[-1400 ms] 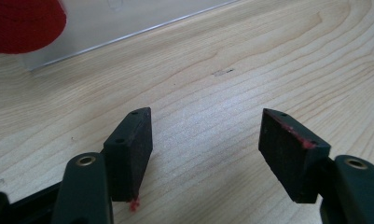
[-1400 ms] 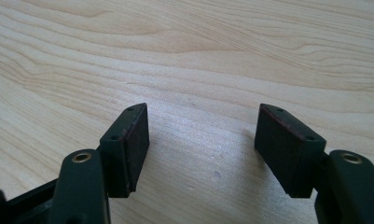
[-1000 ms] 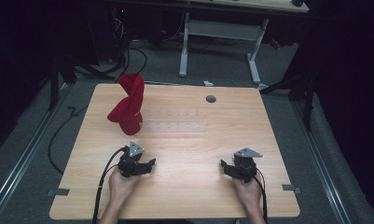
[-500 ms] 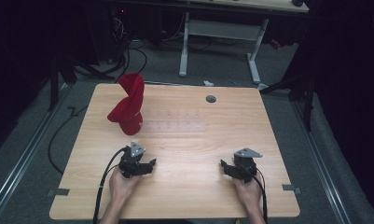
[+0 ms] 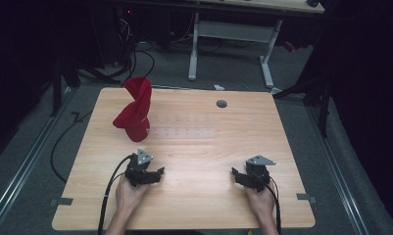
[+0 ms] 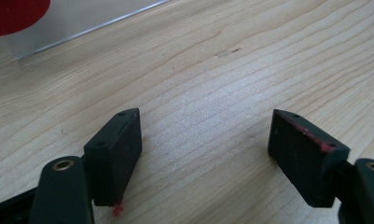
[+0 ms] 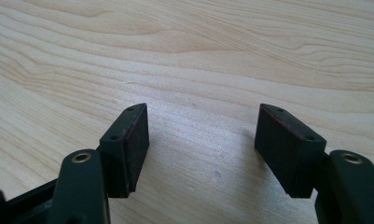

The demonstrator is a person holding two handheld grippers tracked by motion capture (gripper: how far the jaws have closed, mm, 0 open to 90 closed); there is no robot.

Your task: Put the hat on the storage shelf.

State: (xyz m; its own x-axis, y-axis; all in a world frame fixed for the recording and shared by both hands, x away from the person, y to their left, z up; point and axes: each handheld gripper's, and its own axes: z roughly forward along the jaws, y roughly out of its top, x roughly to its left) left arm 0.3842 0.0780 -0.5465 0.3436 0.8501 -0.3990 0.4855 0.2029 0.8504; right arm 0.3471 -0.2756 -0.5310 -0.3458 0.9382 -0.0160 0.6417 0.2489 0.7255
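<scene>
Item 1, red cloth [image 5: 134, 111]: stands bunched and twisted upright, upper left of high frame, on near-left end of a clear plastic sheet [image 5: 184, 133] lying flat mid-table. A corner of each also sits upper left in the left claw view.

Item 2, left claw [image 5: 155, 175]: lower left of frame, resting on table [image 5: 282, 147], jaws just been opening, now spread wide, nothing btwn them. Red lint on the pads [image 6: 123, 154].

Item 3, right claw [image 5: 236, 175]: lower right, spread, empty, bare wood btwn pads.

Step in hand, my read: reach for the cloth w/ left claw. To do it well I'd keep jaws spread, come in low from below-right of the bundle, and pinch a thick fold near the base, not the loose top, so it doesn't flop or drag the sheet.

Room: wide bare wood centre and right; small dark round plug [image 5: 221, 103] upper centre, well apart. Cloth sits near table's left and far edges, so pull it inward, toward frame centre.
</scene>
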